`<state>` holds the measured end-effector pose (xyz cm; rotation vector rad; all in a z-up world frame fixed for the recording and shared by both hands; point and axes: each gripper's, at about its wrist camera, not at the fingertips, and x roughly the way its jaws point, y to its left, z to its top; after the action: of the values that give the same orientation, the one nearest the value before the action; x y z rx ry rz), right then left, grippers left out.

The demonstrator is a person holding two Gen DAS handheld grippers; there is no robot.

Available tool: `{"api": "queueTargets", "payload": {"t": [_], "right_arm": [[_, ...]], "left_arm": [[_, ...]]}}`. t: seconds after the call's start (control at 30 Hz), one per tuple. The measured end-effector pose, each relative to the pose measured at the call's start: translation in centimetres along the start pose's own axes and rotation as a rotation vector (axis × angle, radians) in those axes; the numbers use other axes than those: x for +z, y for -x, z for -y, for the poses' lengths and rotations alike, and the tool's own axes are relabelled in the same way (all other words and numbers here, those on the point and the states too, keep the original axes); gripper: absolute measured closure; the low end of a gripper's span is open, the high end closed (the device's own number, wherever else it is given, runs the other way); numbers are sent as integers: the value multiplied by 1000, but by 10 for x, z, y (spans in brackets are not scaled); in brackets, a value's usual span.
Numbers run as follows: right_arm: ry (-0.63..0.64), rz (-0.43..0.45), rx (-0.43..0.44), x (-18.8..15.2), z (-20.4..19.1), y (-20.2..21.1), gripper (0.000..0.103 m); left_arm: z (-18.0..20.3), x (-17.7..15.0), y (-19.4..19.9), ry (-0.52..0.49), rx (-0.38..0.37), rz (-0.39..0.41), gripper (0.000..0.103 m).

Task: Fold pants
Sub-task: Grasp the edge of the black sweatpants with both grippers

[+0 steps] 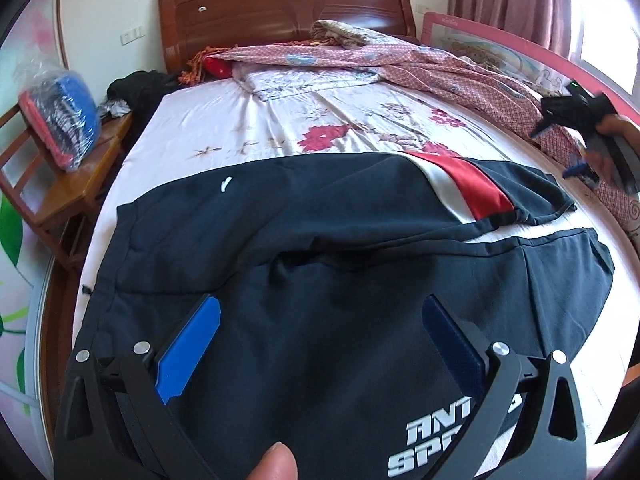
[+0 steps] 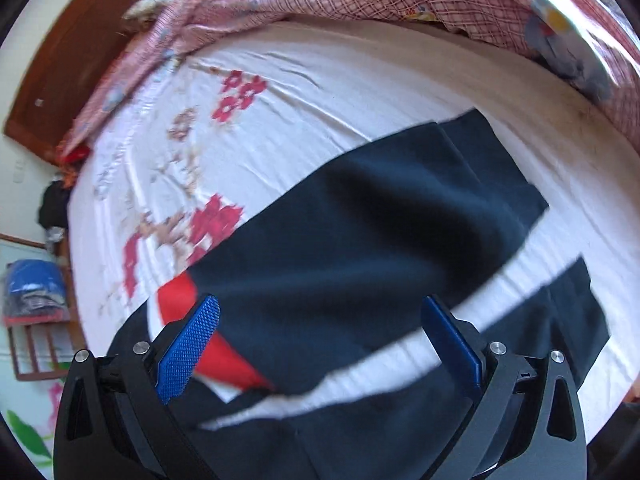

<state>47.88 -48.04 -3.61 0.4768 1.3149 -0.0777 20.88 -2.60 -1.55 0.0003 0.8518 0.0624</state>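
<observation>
1. The dark blue pants lie spread out flat on the bed, across the near part of the flowery sheet.
2. One leg has a red and white stripe on it.
3. White letters show on the pants, close to the left wrist camera.
4. The two legs lie side by side with a thin strip of sheet showing between them.
5. The left hand-held gripper is over the top part of the pants. Its two blue fingers are spread wide and pinch nothing.
6. The right hand-held gripper is over the legs of the pants. Its blue fingers are spread wide too, with nothing between them.
7. A pink checked blanket is bunched up along the far side of the bed.
8. A brown wooden headboard stands at the top of the bed.
9. A wooden chair by the bed holds a blue and red bundle in a clear bag.
</observation>
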Motion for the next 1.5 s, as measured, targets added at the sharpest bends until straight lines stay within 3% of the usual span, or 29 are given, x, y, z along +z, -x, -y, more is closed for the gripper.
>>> {"api": "queueTargets", "payload": {"t": [0.2, 0.27, 0.3, 0.37, 0.47, 0.53, 0.63, 0.73, 0.8, 0.87, 1.0, 1.13, 1.37, 1.43, 1.5], "right_arm": [[-97, -87, -205, 34, -15, -29, 3], [-140, -92, -183, 43, -16, -37, 3], [-178, -81, -235, 49, -17, -43, 3], [-221, -54, -243, 58, -22, -51, 3], [-248, -76, -323, 67, -33, -75, 3], [-244, -83, -339, 69, -36, -81, 3], [-222, -103, -455, 74, -43, -102, 3], [-247, -110, -442, 76, -41, -118, 3], [-244, -139, -430, 78, -38, -128, 3], [-254, -110, -426, 82, -33, -132, 3], [-296, -125, -422, 82, -27, -134, 3], [-332, -148, -386, 70, -11, -134, 6], [-306, -113, -339, 56, 7, -127, 18], [-304, -100, -335, 55, 10, -125, 21], [-308, -86, -334, 50, 18, -118, 24]], "left_arm": [[6, 10, -16, 4, -20, -19, 2], [6, 12, -18, 21, -40, -14, 2], [5, 12, -19, 34, -47, -11, 2], [4, 12, -20, 47, -67, -9, 2], [1, 15, -24, 25, -74, 3, 2], [-12, 25, -31, 22, -107, -7, 2], [-42, 53, -43, 34, -113, -15, 2], [-77, 83, -48, 68, 4, 15, 2], [-95, 93, -45, 76, 42, 47, 2], [-104, 95, -43, 76, 64, 76, 2], [-115, 102, -63, 30, 118, 49, 2], [-137, 125, -81, 27, 98, 14, 2], [-180, 173, -133, 161, 35, -128, 2], [-185, 180, -148, 180, 52, -136, 2], [-189, 193, -170, 169, 67, -207, 4]]}}
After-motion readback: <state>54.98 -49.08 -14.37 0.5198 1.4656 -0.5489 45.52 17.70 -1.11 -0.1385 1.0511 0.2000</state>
